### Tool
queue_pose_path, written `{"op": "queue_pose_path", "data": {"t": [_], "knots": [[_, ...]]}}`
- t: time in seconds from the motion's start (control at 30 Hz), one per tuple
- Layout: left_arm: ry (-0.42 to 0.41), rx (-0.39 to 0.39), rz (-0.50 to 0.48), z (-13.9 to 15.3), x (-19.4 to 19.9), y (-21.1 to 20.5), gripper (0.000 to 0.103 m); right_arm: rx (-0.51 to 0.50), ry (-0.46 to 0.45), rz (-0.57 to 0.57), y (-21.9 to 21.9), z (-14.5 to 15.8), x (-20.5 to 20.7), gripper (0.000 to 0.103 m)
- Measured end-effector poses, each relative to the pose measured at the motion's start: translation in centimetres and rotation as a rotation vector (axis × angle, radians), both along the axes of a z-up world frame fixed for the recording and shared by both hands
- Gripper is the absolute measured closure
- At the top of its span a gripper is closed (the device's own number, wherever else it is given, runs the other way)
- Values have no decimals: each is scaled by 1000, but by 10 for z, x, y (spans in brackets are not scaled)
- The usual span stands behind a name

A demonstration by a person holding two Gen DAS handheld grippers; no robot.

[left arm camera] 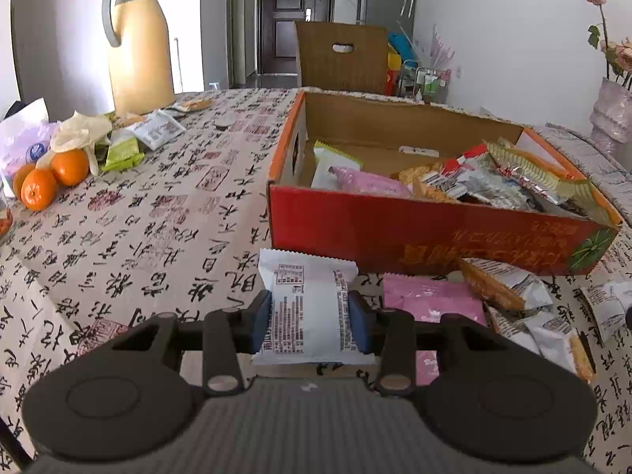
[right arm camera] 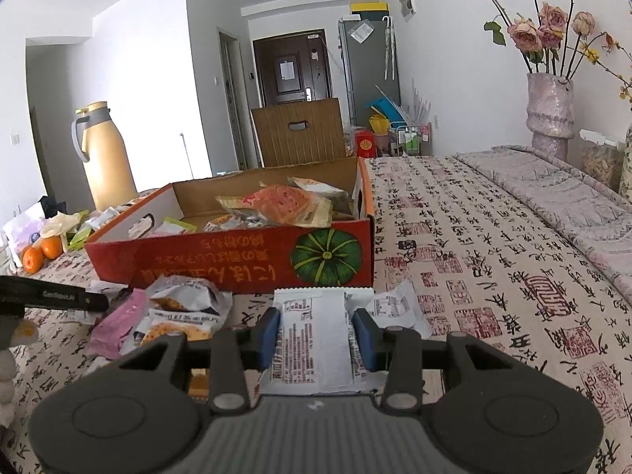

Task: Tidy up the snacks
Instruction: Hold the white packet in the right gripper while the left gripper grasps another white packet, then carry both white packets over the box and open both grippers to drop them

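My left gripper (left arm camera: 310,314) is shut on a white snack packet (left arm camera: 306,276), its blue pads pressing both sides, just in front of the red cardboard box (left arm camera: 395,233). My right gripper (right arm camera: 317,333) is shut on another white packet (right arm camera: 316,316) near the box's (right arm camera: 221,264) front wall with the pumpkin picture. The box holds several mixed snack packets (left arm camera: 474,181). Loose packets lie on the cloth before the box: a pink one (left arm camera: 430,300) and orange-and-white ones (left arm camera: 509,284), seen as a pile (right arm camera: 177,316) in the right wrist view. Whether either held packet still rests on the cloth I cannot tell.
A tan thermos jug (left arm camera: 138,39) stands at the back left, with oranges (left arm camera: 51,177), a pale glove and green packets (left arm camera: 122,154) near it. A wooden chair (left arm camera: 339,55) is behind the table. A vase of dried roses (right arm camera: 551,114) stands at the far right. A calligraphy-print cloth (right arm camera: 493,276) covers the table.
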State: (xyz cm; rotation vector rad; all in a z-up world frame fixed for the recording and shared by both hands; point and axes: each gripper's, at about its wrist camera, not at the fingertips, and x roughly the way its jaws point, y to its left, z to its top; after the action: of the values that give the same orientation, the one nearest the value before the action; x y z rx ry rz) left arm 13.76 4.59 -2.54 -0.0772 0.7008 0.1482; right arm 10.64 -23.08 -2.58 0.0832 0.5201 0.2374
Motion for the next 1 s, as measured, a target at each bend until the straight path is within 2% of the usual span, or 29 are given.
{"op": "queue_pose_path", "data": {"t": [0.2, 0.6, 1.0], "knots": [[-25, 11, -13, 8, -7, -6, 61, 11, -15, -1, -1, 3, -1, 63], [-128, 15, -44, 39, -33, -17, 61, 28, -71, -3, -5, 18, -10, 63], [-208, 22, -63, 68, -20, -29, 61, 36, -141, 16, 6, 41, 8, 63]]}}
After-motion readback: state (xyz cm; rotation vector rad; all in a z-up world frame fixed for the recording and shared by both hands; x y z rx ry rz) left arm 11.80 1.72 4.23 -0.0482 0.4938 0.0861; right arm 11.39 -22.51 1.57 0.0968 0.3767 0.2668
